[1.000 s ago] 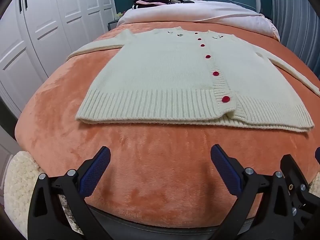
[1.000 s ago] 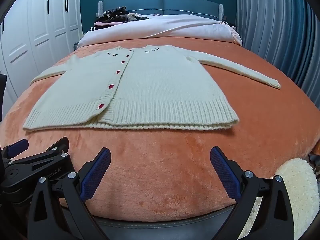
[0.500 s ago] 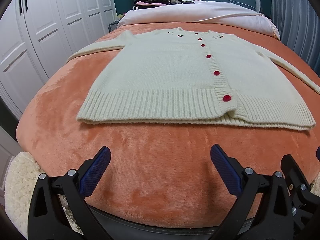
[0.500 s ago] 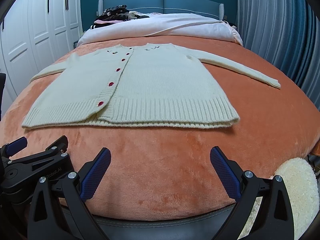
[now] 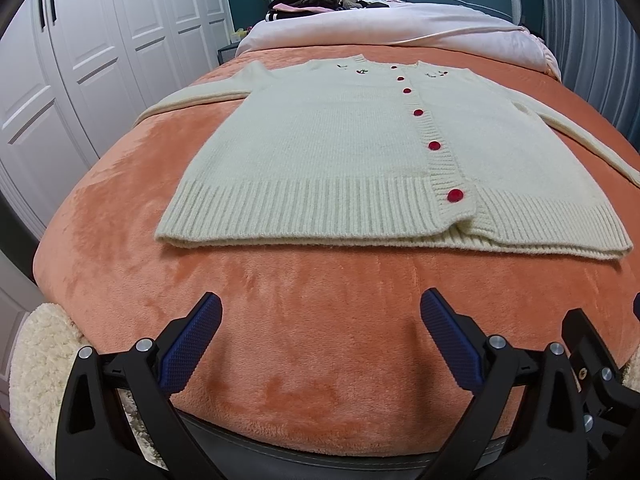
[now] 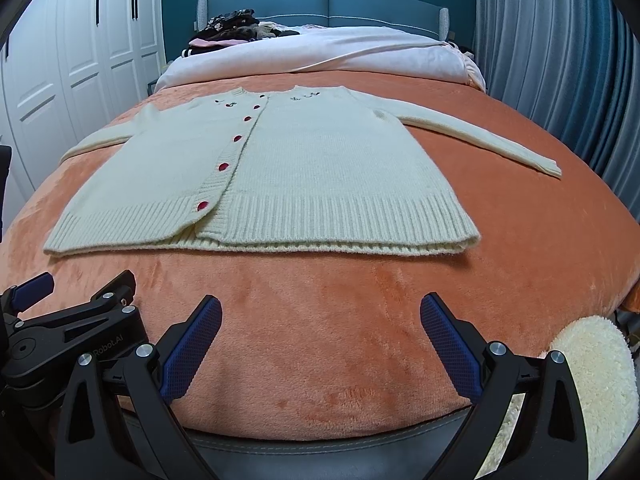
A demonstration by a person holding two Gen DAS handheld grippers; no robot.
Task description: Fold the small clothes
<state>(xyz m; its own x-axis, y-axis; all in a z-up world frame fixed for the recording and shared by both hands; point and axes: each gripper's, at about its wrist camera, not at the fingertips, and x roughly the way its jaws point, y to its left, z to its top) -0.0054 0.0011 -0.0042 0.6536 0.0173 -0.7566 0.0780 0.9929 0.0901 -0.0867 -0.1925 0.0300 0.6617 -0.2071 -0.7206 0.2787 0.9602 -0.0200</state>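
While the cream cardigan [image 5: 340,152] lies spread flat and buttoned on the orange blanket [image 5: 320,320] of the bed, little has changed over the last second — both views have only crept slightly closer to its ribbed hem [image 6: 340,220]. The left claw [image 5: 320,340] and right claw [image 6: 320,340] hover short of it, jaws wide apart and empty, so folding has likely not begun — sleeves [image 6: 480,136] lie outstretched.

A home bedroom: ahead of the jaws lies a bed [image 6: 520,264] under an orange plush blanket, its teal padded headboard [image 6: 320,2] beyond, white wardrobe doors [image 5: 92,60] to the left (blue curtains [image 6: 560,48] opposite).
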